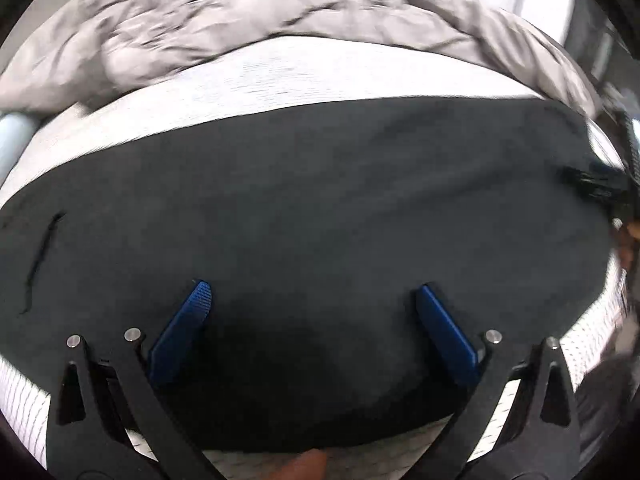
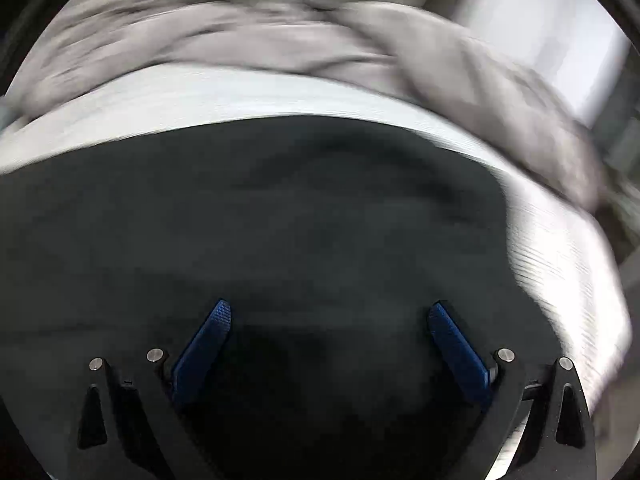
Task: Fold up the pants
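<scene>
Dark charcoal fabric fills the middle of both wrist views: the pants (image 1: pixel 320 208) are laid flat across a white, finely striped sheet (image 1: pixel 280 76), which shows as a pale band beyond the cloth toward 12 o'clock and again along the near edge at 6 o'clock in the left wrist view. A slit-like pocket opening (image 1: pixel 42 256) is seen on the cloth at 9 o'clock in that view. A crumpled grey blanket (image 1: pixel 224 20) is heaped beyond the sheet, from 10 to 2 o'clock. The left gripper (image 1: pixel 314 292) is held over the pants with its two blue fingers (image 1: pixel 182 332) spread wide apart, and nothing is caught between them; whether the tips touch the cloth cannot be told. At 3 o'clock in the same view a dark blurred shape is seen at the edge of the pants, too smeared to be named. In the right wrist view the pants (image 2: pixel 280 220) again cover the centre, their right edge being met by the sheet (image 2: pixel 560 248) from 2 to 4 o'clock, with the blanket (image 2: pixel 460 64) piled beyond at 12 to 2 o'clock; this view is heavily blurred. The right gripper (image 2: pixel 330 312) is likewise held above the dark cloth, its blue fingers (image 2: pixel 202 352) set wide apart and gripping nothing
</scene>
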The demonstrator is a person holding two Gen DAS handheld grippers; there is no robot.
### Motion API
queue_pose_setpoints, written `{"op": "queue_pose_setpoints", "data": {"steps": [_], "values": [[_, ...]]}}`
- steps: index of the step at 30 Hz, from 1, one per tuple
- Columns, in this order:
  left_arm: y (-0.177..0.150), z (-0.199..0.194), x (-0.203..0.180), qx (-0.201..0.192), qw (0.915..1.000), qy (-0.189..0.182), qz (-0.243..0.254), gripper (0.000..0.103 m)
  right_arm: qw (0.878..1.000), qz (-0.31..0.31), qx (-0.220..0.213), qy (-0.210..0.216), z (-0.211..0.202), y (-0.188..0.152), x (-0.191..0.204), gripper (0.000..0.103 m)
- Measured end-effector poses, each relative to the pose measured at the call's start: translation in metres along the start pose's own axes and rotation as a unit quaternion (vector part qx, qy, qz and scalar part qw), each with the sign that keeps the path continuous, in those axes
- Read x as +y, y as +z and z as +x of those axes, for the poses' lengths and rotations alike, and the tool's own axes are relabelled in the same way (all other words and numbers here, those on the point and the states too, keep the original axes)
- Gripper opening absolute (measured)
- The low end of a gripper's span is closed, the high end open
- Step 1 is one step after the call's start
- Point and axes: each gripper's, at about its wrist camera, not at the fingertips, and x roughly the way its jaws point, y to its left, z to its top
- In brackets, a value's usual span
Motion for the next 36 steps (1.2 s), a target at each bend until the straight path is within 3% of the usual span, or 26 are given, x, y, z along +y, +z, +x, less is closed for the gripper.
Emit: {"op": "queue_pose_setpoints", "data": {"steps": [2,6,9,11,13,15,17,18,20,22,23,25,27,30,32,34,36], "values": [[0.000,-0.005,0.008,-0.006,0.9997,-0.003,-0.024,0.102,1.000,0.026,0.006,-0.007,0.002,-0.002,-0.019,0.100],[0.011,-0.020,-0.003,-0.029,0.9987,-0.034,-0.024,0.102,0.999,0.006,-0.044,0.024,-0.028,0.011,0.002,0.100],[0.026,-0.017,-0.036,-0.042,0.9973,-0.061,0.004,0.102,0.990,-0.021,-0.079,0.118,-0.054,0.016,0.044,0.101],[0.031,0.002,-0.066,-0.016,0.9964,-0.074,0.037,0.102,0.975,-0.065,-0.050,0.205,-0.052,0.015,0.083,0.101],[0.031,0.018,-0.082,0.006,0.9955,-0.064,0.070,0.102,0.967,-0.113,-0.015,0.226,-0.040,0.009,0.117,0.101],[0.025,0.026,-0.086,0.012,0.9936,-0.051,0.100,0.102,0.965,-0.159,0.002,0.207,-0.030,-0.002,0.131,0.100],[0.019,0.019,-0.074,0.010,0.9944,-0.053,0.090,0.102,0.965,-0.151,-0.001,0.214,-0.024,-0.002,0.106,0.100],[0.017,0.016,-0.064,0.012,0.9956,-0.046,0.081,0.102,0.972,-0.132,-0.001,0.195,-0.021,-0.002,0.083,0.101],[0.008,0.013,-0.043,0.011,0.9978,-0.031,0.058,0.102,0.990,-0.103,-0.007,0.096,-0.013,-0.008,0.042,0.102],[0.004,0.010,-0.025,0.003,0.9993,-0.012,0.037,0.102,0.998,-0.054,-0.003,0.044,-0.007,-0.012,0.006,0.101],[0.003,0.009,-0.017,0.004,0.9996,0.014,0.025,0.102,0.998,-0.019,0.002,0.058,-0.003,-0.012,-0.012,0.100],[0.004,0.011,-0.008,0.009,0.9998,0.018,0.006,0.102,0.997,0.020,-0.001,0.080,-0.004,-0.007,-0.022,0.101],[0.010,0.007,-0.008,0.014,0.9996,0.025,-0.008,0.102,0.997,0.010,-0.006,0.076,-0.013,-0.001,-0.008,0.101],[0.032,-0.005,-0.021,-0.013,0.9998,-0.013,-0.003,0.102,0.986,-0.023,-0.037,0.160,-0.033,0.018,0.040,0.101],[0.054,-0.001,-0.039,-0.026,0.9991,-0.025,0.024,0.102,0.981,-0.060,-0.036,0.183,-0.037,0.034,0.080,0.101],[0.072,0.019,-0.053,-0.007,0.9980,-0.031,0.055,0.102,0.973,-0.101,-0.017,0.206,-0.025,0.047,0.124,0.101],[0.081,0.046,-0.061,0.031,0.9958,-0.023,0.082,0.102,0.972,-0.128,0.008,0.199,-0.011,0.052,0.150,0.101]]}}
